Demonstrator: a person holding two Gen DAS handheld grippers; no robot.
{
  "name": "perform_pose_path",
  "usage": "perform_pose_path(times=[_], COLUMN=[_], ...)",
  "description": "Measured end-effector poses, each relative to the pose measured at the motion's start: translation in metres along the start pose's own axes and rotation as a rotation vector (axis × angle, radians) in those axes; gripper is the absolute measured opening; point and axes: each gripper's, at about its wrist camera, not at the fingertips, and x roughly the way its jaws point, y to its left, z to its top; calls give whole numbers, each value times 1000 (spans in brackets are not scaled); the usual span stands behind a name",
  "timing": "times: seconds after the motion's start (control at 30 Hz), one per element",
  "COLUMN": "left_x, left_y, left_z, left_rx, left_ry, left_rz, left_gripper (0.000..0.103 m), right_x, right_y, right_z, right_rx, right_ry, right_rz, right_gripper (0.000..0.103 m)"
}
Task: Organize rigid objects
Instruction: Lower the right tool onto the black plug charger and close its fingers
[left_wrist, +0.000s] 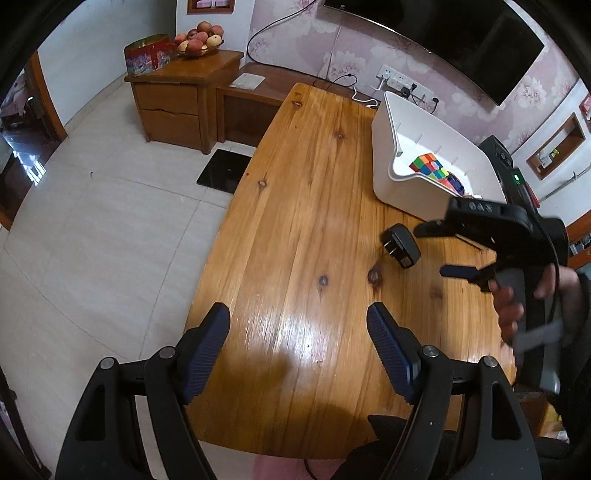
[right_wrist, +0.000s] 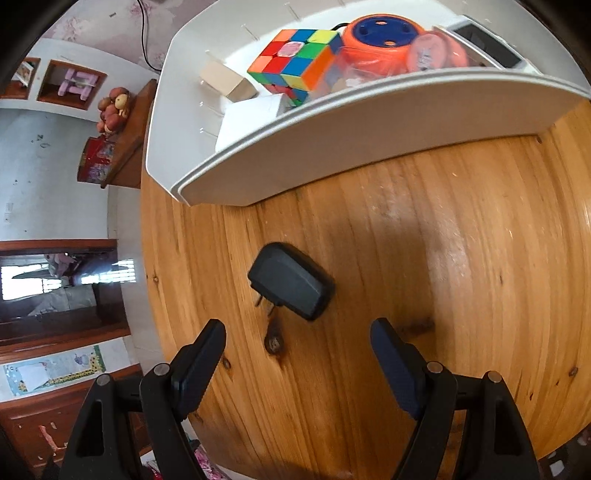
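A black plug adapter (right_wrist: 291, 286) lies on the wooden table (right_wrist: 443, 258), prongs toward the left; it also shows in the left wrist view (left_wrist: 402, 245). My right gripper (right_wrist: 298, 341) is open and empty, just short of the adapter; it shows in the left wrist view (left_wrist: 434, 249). A white bin (right_wrist: 332, 147) stands beyond, holding a Rubik's cube (right_wrist: 295, 62), an orange and blue round object (right_wrist: 376, 40), a small cardboard box (right_wrist: 229, 83) and a white box (right_wrist: 251, 118). My left gripper (left_wrist: 298, 323) is open and empty above the table's near part.
A wooden cabinet (left_wrist: 184, 96) with a fruit bowl (left_wrist: 199, 40) stands at the back left. A black scale (left_wrist: 223, 170) lies on the tiled floor. A TV (left_wrist: 461, 40) hangs on the wall behind the bin (left_wrist: 417, 181).
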Motion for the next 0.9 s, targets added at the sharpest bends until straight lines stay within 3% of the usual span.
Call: perform_pose_path(times=[0.9], left_x=[-5], left_y=[44], left_z=[-29], left_rx=[-147], left_ry=[28], left_rz=[62], left_gripper=[79], right_x=[42], right_y=[49], right_z=[20], right_rx=[-50], right_ry=[48], right_rz=[-240], right_gripper=[81])
